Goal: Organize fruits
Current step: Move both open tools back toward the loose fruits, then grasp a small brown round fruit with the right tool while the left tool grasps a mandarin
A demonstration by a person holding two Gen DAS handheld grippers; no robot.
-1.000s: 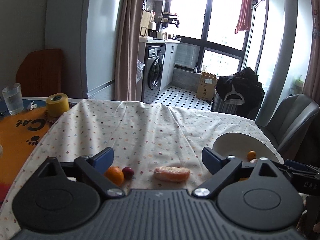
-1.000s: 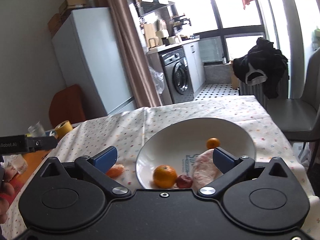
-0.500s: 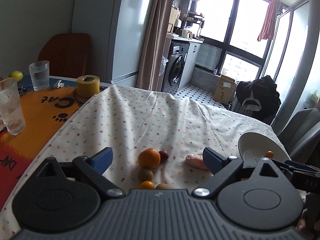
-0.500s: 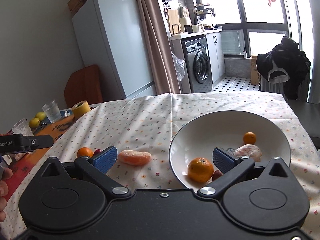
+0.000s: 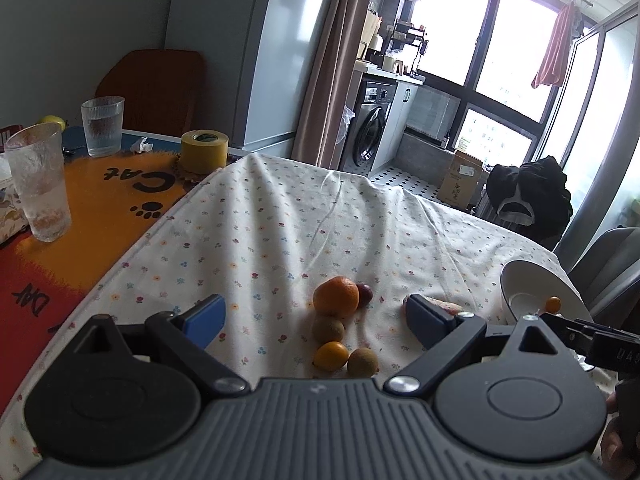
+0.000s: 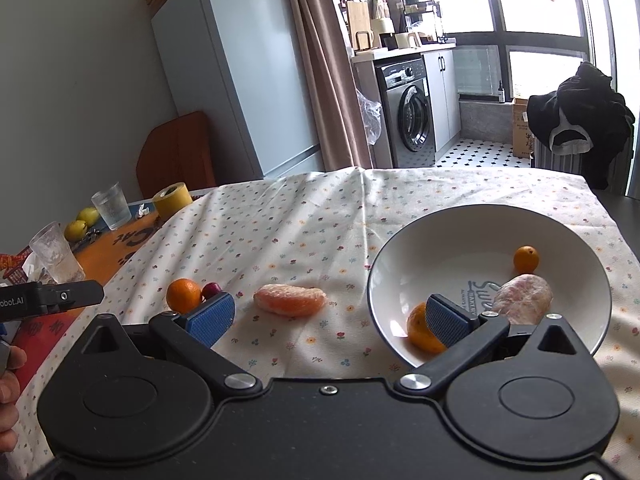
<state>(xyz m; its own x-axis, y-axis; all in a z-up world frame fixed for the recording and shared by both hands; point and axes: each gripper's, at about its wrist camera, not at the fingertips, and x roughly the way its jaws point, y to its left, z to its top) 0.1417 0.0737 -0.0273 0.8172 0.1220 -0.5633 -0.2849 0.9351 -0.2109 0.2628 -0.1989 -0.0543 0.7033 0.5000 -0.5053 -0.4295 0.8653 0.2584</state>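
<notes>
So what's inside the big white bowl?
The white bowl holds a small orange fruit, a pinkish wrapped piece and an orange. The right gripper's finger covers part of that orange and whatever lies behind it.

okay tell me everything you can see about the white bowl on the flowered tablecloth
The white bowl is wide, shallow and glossy, probably ceramic, with a thin dark rim and blue lettering printed on its floor. It sits upright on the flowered tablecloth, near the table's right edge. Inside lie a small orange fruit, a pale peeled fruit that looks wrapped in film and a larger orange partly hidden behind a finger of the right gripper. The gripper is open and does not touch the bowl.
</notes>
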